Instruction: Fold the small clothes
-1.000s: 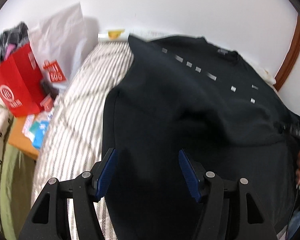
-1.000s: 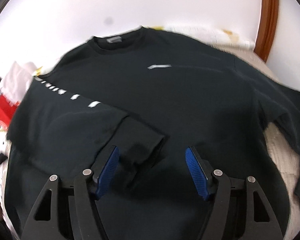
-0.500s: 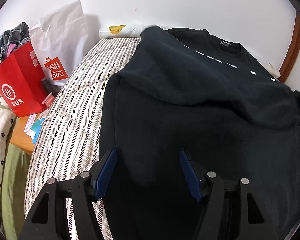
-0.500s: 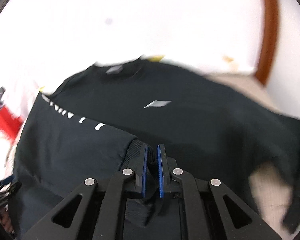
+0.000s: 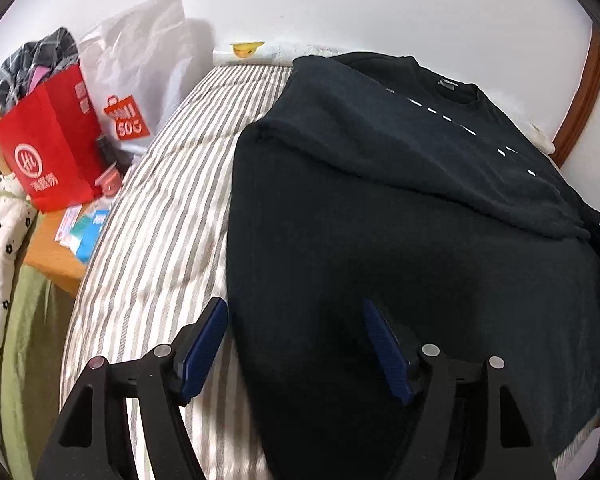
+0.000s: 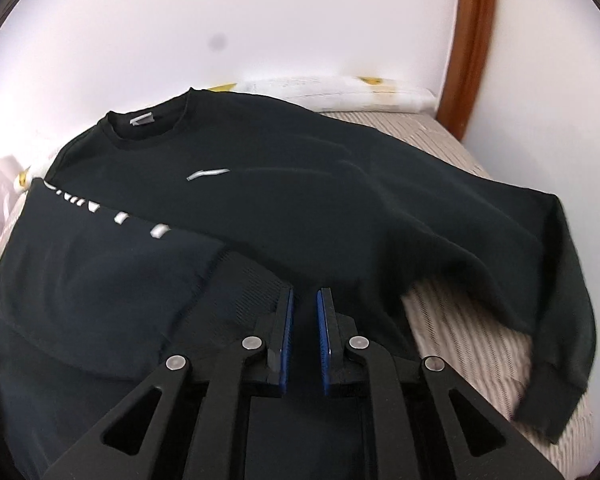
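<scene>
A black sweatshirt [image 5: 400, 240] lies spread on the striped bed, neck [image 6: 140, 128] toward the wall. One sleeve [image 6: 100, 248], with white marks, is folded across the body. Its ribbed cuff [image 6: 240, 280] runs into my right gripper [image 6: 304, 300], whose narrow jaws pinch dark cloth and are just starting to open. The other sleeve [image 6: 560, 300] hangs off to the right over the bed. My left gripper [image 5: 296, 320] hovers open and still widening over the sweatshirt's left side edge, with nothing pressed between its blue pads [image 5: 204, 344].
The striped mattress [image 5: 160, 220] shows bare left of the sweatshirt. Beyond its left edge stand a red paper bag [image 5: 48, 148], a white shopping bag [image 5: 140, 80] and a wooden stand [image 5: 56, 260]. A wall and brown wooden frame [image 6: 472, 40] close off the far side.
The right gripper closed on the folded sleeve's cuff and shifted with it. The left gripper slid left toward the sweatshirt's side edge, its jaws a little wider.
</scene>
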A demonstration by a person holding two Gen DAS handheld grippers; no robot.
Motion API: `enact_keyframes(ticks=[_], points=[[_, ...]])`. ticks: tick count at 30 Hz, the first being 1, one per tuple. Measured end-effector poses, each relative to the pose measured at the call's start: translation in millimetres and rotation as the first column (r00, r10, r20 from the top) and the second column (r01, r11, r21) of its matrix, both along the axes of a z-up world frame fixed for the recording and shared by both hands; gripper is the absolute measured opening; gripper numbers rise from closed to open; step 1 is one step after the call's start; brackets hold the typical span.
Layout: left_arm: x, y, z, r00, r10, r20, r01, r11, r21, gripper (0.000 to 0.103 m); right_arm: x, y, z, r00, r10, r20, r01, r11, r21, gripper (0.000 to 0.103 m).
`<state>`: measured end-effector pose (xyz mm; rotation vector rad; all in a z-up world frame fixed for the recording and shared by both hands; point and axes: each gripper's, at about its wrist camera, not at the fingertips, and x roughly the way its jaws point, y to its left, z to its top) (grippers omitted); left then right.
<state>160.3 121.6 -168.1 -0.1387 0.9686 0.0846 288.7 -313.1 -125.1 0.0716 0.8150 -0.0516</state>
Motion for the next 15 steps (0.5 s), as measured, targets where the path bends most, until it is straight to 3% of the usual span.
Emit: enact_keyframes(ticks=[2,4,6,9,15], points=[[-11,3,-2,1.0,0.001,-0.008,-0.001,1.0,-0.024,0.069,-18,-12,2,1.0,-0.01,0.0,0.01,1.0,0.006,0.014],[-26,3,-2,1.0,-0.002,-0.002,0.002,1.0,-0.02,0.069,-41,-22,4,1.0,-0.011,0.01,0.01,1.0,0.02,0.028],[-40,0,-2,1.0,-0.013,0.002,0.013,1.0,-0.002,0.069,-63,-30,1,1.0,-0.003,0.011,0.003,1.0,0.022,0.059],[-60,-7,-2,1.0,-0.029,0.006,0.029,1.0,-0.003,0.069,-102,-38,-9,1.0,0.009,0.0,-0.009,1.0,0.0,0.065],[-93,-20,-4,1.0,-0.017,0.021,0.017,1.0,-0.005,0.067,-162,-55,-45,0.996,0.048,-0.071,-0.043,0.997,0.068,0.067]])
